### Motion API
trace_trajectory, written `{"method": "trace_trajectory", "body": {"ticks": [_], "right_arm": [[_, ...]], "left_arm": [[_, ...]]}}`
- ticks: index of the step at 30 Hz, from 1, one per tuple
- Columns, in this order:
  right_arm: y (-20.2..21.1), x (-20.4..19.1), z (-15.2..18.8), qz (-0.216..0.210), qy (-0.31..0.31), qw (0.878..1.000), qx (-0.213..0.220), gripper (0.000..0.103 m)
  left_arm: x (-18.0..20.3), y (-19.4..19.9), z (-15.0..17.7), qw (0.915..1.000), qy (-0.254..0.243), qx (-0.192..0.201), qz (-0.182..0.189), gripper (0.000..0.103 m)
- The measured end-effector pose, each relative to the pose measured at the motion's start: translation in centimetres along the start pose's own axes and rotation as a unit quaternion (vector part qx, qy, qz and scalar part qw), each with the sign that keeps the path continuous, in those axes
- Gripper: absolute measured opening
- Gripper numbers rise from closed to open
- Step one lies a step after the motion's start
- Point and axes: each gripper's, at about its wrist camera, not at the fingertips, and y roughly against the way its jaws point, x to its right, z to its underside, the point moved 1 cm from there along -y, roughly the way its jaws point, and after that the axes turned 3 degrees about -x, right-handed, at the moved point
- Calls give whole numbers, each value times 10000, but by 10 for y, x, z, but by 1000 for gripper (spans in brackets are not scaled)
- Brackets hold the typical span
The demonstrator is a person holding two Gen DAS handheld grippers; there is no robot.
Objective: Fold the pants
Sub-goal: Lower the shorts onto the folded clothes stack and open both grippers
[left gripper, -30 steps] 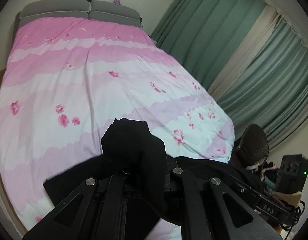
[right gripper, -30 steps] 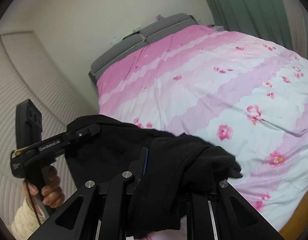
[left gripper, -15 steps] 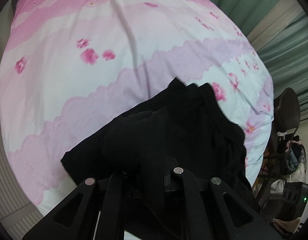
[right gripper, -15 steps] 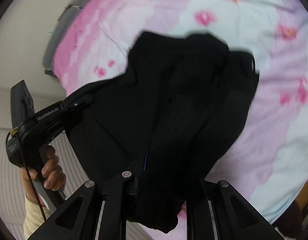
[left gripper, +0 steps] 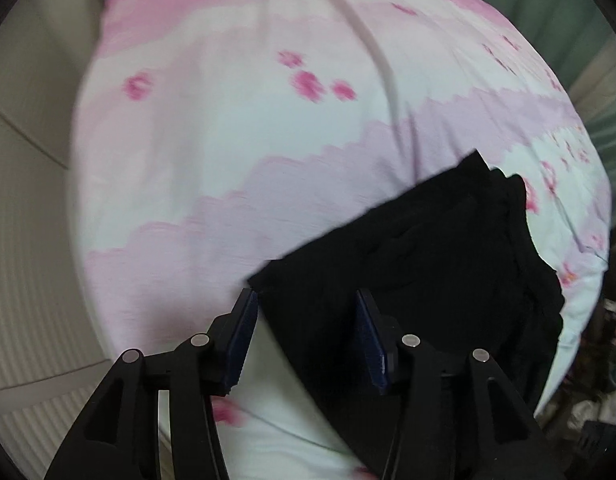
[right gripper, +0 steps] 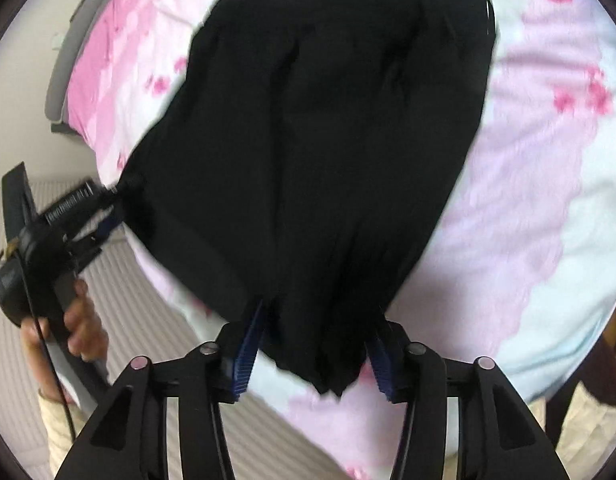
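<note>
The black pants [right gripper: 328,140] lie spread on the pink flowered bedspread [right gripper: 548,168] near the bed's front edge. In the left wrist view the pants [left gripper: 420,272] reach from between my fingers toward the right. My left gripper [left gripper: 304,340] is open, with a corner of the pants lying between its blue pads [left gripper: 244,332]. It also shows in the right wrist view [right gripper: 104,216] at the pants' left corner. My right gripper [right gripper: 314,344] is open, with the near end of the pants lying loose between its pads [right gripper: 248,344].
The bed's grey headboard [right gripper: 64,68] is at the far left. A ribbed white wall or wardrobe front [left gripper: 24,280] runs along the bed's left side. Green curtains [left gripper: 588,40] hang to the right. Clutter [left gripper: 604,400] stands by the bed's right corner.
Both grippers lowered the pants from the air onto the bedspread and opened. The cloth that was bunched in the jaws now lies flat.
</note>
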Motion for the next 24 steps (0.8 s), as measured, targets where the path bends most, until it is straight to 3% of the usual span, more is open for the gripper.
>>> {"method": "trace_trajectory", "body": {"ticks": [5,9,12,14,17,24], "right_arm": [[8,-3,15,107,602,9979,-208,50],[40,0,8,238,1243,9919,63,62],[75,-2,-9,423,1793,9815,514,68],[103,1,-20,513,2216,9701,845,75],[150,7,-39,410,2890,9489,1197,78],[233,24,-70,561,3683,9109,1774,85]], "left_arm": [[-5,46,29,9967,-32,623,-529,58],[10,88,62,9914,-216,1106,-669,67],[33,117,82,9869,-224,1428,-723,80],[53,131,95,9844,-217,1578,-745,90],[91,147,110,9810,-320,1763,-739,94],[199,175,127,9751,-207,2078,-752,96]]}}
